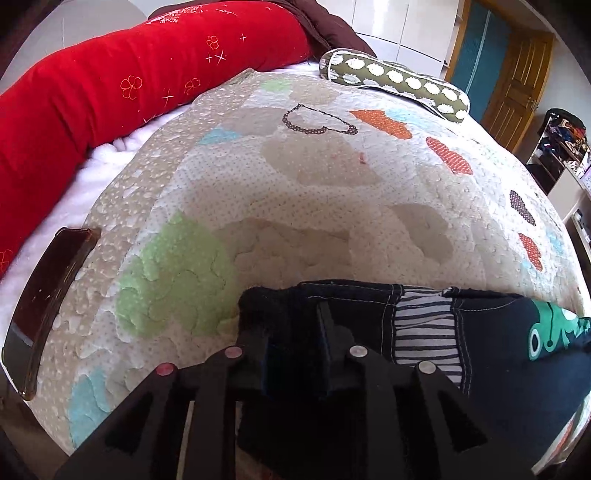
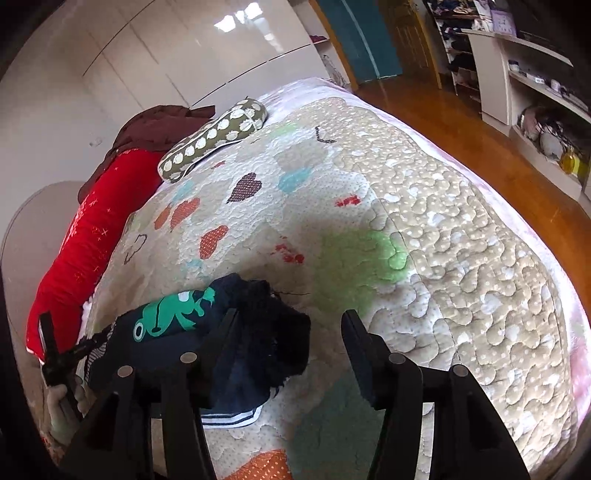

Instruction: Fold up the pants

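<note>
The dark navy pants (image 1: 498,343) with a striped waistband and a green frog print lie folded on the quilted bedspread (image 1: 295,192). My left gripper (image 1: 295,332) is shut on the pants' left edge, dark fabric pinched between its fingers. In the right wrist view the pants (image 2: 229,332) lie bunched at lower left, with the frog print (image 2: 170,314) facing up. My right gripper (image 2: 291,332) is open, its left finger (image 2: 221,339) resting on the fabric and its right finger (image 2: 356,343) over bare quilt. The left gripper (image 2: 55,354) shows at the far left there.
A red bolster (image 1: 110,92) and a brown blanket (image 1: 332,29) lie along the bed's far side, with a green patterned pillow (image 1: 399,81) beside them. A dark phone (image 1: 48,302) lies at the left. Wooden floor (image 2: 480,125) and shelves (image 2: 535,92) lie beyond the bed.
</note>
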### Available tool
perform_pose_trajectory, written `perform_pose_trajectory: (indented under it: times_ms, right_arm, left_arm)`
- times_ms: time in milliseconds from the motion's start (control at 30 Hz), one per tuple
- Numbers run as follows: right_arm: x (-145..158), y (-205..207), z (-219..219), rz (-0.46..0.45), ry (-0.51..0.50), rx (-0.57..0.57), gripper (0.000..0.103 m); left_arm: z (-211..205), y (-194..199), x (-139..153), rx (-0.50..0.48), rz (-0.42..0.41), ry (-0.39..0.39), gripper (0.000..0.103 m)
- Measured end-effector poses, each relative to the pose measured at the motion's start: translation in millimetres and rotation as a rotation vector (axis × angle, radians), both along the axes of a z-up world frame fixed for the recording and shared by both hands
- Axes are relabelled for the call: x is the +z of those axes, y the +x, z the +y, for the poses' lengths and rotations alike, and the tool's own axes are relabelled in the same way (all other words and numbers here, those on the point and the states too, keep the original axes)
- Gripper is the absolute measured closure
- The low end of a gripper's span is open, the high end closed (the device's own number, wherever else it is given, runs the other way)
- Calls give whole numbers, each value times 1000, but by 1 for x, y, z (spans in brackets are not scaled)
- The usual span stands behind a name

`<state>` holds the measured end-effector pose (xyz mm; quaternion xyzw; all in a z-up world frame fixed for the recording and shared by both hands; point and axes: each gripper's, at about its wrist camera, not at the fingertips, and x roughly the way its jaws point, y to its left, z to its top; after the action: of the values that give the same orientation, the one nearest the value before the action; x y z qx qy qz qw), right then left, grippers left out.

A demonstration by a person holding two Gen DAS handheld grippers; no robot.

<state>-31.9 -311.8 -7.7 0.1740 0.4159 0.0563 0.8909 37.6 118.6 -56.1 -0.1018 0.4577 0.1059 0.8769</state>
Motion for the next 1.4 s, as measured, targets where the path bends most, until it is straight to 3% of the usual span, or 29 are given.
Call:
perform_pose_trajectory:
  times_ms: [267, 333, 367, 433, 600, 733, 833, 900, 1000, 1133, 1267, 1400]
  right_arm:
    - [-54, 28, 20, 104, 322, 114, 37]
    - [-58, 36, 30, 116, 308, 116, 70]
    - [-59, 42, 31, 134, 361, 129, 88]
    - [-48, 43, 27, 96, 393, 119, 89]
    - [1, 44, 18, -14, 340, 142, 89]
    - [-11, 53, 18, 46, 266, 126, 84]
    - [-28, 52, 3, 105, 206, 63, 77]
    - [-24, 41, -12, 78, 244, 43, 69]
    - [-1, 21, -27, -3, 167, -4, 60]
    - [26, 3, -38, -72, 92, -42, 60]
    - [38, 7, -23, -102, 141, 30, 71]
    - [28, 22, 24, -56, 172, 150, 71]
  left_arm:
    - [7, 0, -4, -14, -15, -40, 79]
    - [8, -3, -3, -17, -22, -45, 79]
    - [8, -4, -1, -15, -21, -44, 80]
    - [6, -6, 5, 0, -18, -46, 83]
    - [-19, 4, 24, 5, -35, 19, 84]
    - [-28, 25, 3, 82, 52, 80, 77]
    - [-17, 21, 4, 100, 37, -9, 76]
    - [-6, 9, 13, 75, 10, -95, 76]
    - [18, -16, 26, 45, -22, -207, 68]
    - [34, -50, 53, 76, -85, -166, 68]
    - [17, -63, 81, 1, -168, -154, 68]
    - [-33, -42, 78, -143, -172, -102, 60]
